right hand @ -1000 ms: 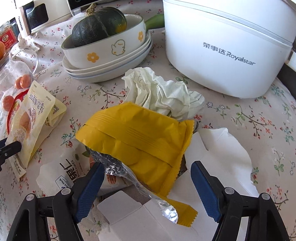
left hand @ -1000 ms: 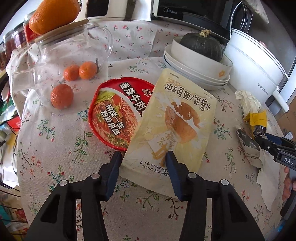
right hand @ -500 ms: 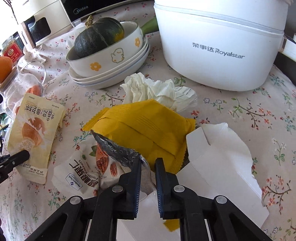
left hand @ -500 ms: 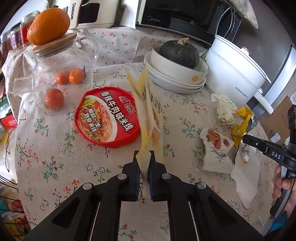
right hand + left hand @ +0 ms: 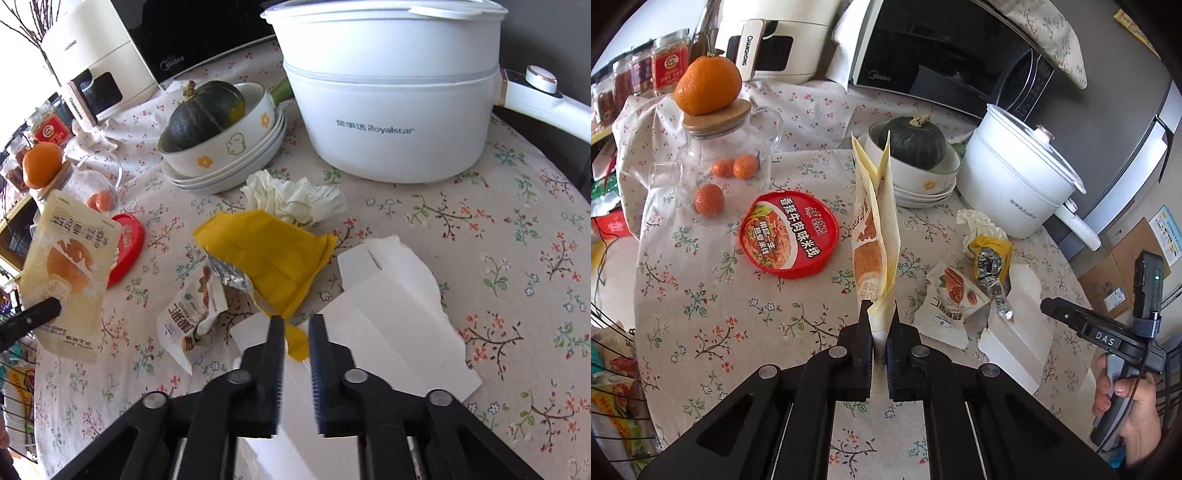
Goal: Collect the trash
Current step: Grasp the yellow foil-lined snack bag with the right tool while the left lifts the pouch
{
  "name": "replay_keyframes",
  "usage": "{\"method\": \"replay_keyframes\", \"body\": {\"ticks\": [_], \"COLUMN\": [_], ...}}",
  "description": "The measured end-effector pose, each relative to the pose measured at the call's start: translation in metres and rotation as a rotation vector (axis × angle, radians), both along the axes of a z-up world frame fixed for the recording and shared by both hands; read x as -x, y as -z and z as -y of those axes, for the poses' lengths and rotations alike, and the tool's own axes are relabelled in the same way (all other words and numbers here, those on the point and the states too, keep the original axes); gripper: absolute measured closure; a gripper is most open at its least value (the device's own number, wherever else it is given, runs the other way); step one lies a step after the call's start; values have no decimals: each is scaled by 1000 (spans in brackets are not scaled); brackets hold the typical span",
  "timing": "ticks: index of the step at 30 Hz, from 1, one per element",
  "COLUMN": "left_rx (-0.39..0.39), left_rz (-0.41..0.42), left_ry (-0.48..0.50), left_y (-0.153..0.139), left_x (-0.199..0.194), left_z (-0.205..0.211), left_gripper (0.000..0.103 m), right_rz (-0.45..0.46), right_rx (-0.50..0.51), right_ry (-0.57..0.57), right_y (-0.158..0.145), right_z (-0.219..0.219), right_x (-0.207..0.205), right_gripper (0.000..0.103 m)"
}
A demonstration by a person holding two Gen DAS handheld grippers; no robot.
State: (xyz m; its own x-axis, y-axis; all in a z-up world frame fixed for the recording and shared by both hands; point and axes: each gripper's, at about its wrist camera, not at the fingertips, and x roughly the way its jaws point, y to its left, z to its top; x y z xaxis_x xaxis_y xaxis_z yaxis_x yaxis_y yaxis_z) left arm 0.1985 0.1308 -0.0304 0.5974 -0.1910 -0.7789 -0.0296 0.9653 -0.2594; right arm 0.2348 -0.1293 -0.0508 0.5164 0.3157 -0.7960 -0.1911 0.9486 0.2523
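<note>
We see both tools closed on litter. The left gripper (image 5: 877, 321) has its fingers clamped on the bottom edge of the cream-coloured plastic bread wrapper (image 5: 874, 236), which stands upright, clear of the floral-cloth tabletop (image 5: 713, 325). The right gripper (image 5: 295, 332) has its fingers nearly together, pinching the tail of the crumpled yellow foil-lined snack wrapper (image 5: 269, 254); most of that wrapper seems lifted off the cloth.

Still lying on the tabletop are the white walnut snack packet (image 5: 192, 314), the crumpled white tissue (image 5: 295, 199), the flattened white cardboard carton (image 5: 391, 306) and the round red noodle-cup lid (image 5: 788, 234).

Risks, in our judgement: each grasp holds only a thin margin of slippery film, so a quick swing may let a wrapper slide out. The tall bread wrapper stands in line with the dark green squash (image 5: 912, 142) in the stack of white bowls (image 5: 923, 184) and could brush them. The yellow wrapper's trailing foil lies over the walnut packet and may drag it.

Compared with half a second ago, both tools are higher and farther back; the bread wrapper hangs freer, and the right fingers hold the yellow tail with a slightly wider gap.
</note>
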Motion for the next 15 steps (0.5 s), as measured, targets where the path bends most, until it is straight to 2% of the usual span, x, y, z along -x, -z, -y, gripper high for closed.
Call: {"method": "replay_keyframes", "body": {"ticks": [2, 6, 10, 11, 13, 14, 15], "left_rx": [-12, -28, -13, -8, 3, 8, 10], "left_rz": [14, 21, 4, 1, -3, -3, -1], "left_ry": [9, 21, 16, 13, 11, 13, 15], "left_y": [-6, -7, -2, -1, 0, 0, -1], "left_x": [7, 10, 6, 5, 5, 5, 6], "left_z": [4, 3, -2, -2, -2, -1, -1], "left_gripper": [98, 98, 98, 98, 98, 98, 98], "right_rz": [-8, -25, -27, -27, -23, -24, -27], "right_rx": [7, 17, 78, 96, 123, 130, 135], "right_ry": [17, 7, -31, -38, -45, -46, -43], "right_y": [6, 18, 34, 39, 48, 52, 55], "right_z": [0, -11, -35, -40, -48, -49, -50], "right_x": [0, -13, -33, -37, -42, -44, -45], "right_gripper": [50, 50, 50, 53, 75, 95, 97]}}
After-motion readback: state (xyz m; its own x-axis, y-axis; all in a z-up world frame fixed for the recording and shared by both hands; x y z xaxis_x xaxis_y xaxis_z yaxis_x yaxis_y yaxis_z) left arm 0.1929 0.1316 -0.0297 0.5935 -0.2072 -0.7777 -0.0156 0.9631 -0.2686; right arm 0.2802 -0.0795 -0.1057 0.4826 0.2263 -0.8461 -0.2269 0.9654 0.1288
